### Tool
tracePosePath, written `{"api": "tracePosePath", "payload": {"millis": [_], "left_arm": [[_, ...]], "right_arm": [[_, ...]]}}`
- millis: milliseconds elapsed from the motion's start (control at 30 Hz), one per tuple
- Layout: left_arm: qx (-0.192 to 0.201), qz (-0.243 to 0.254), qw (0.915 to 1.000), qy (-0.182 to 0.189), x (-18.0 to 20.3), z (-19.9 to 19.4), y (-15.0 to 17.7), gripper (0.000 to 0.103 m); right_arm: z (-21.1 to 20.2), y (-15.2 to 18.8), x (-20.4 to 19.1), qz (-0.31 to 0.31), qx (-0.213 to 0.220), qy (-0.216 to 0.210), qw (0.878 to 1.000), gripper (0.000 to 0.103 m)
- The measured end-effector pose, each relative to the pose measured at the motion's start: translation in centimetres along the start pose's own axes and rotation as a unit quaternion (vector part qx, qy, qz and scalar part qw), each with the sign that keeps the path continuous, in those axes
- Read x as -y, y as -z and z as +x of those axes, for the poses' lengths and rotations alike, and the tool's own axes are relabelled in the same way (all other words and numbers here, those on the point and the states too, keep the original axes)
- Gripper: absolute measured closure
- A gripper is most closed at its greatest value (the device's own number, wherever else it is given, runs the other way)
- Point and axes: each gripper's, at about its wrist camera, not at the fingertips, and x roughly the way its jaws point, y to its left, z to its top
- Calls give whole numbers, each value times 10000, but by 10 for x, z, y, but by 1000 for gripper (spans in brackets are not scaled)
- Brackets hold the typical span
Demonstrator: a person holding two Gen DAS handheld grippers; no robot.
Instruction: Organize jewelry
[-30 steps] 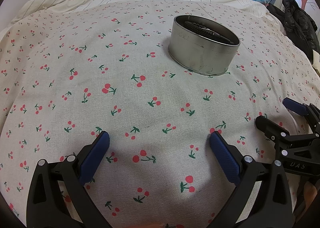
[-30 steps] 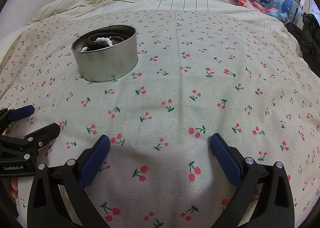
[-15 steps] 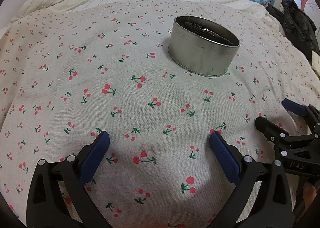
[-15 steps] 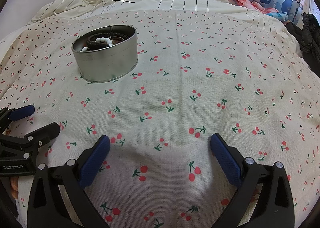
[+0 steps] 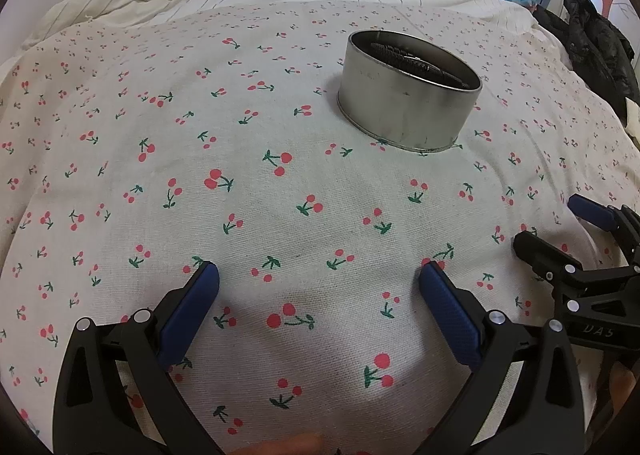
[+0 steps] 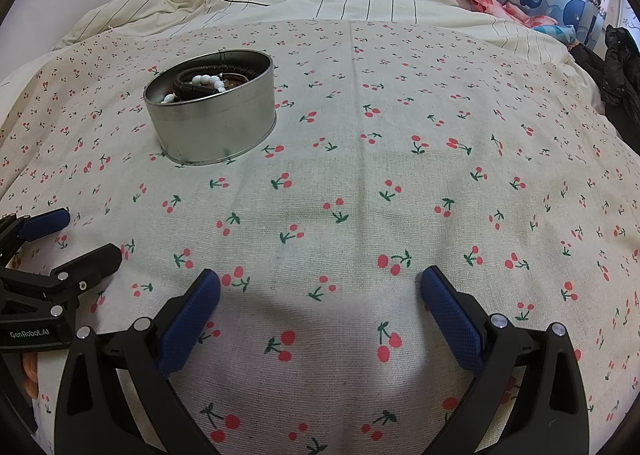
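Both tongs are spread wide and hold nothing — the left gripper [image 5: 319, 279] and right gripper [image 6: 320, 283] are seen low over the cherry-print cloth [image 6: 400, 183], unmoved from a second ago. Jewelry [image 6: 200, 82] is already gathered inside the round tin [image 6: 212, 123]; none is seen loose — the sorting appears finished

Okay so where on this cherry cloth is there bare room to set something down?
Bare cloth runs from the tin rightward to the black jacket, and between the tin and both open grippers: right gripper, left gripper. Only the tin's inside, holding bracelets, is crowded.
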Motion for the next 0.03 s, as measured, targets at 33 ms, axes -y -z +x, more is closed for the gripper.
{"api": "tracePosePath", "payload": {"millis": [33], "left_arm": [[0, 0, 10000, -1, 0, 0, 0, 7]], "right_arm": [[0, 0, 0, 0, 0, -1, 10000, 7]]}}
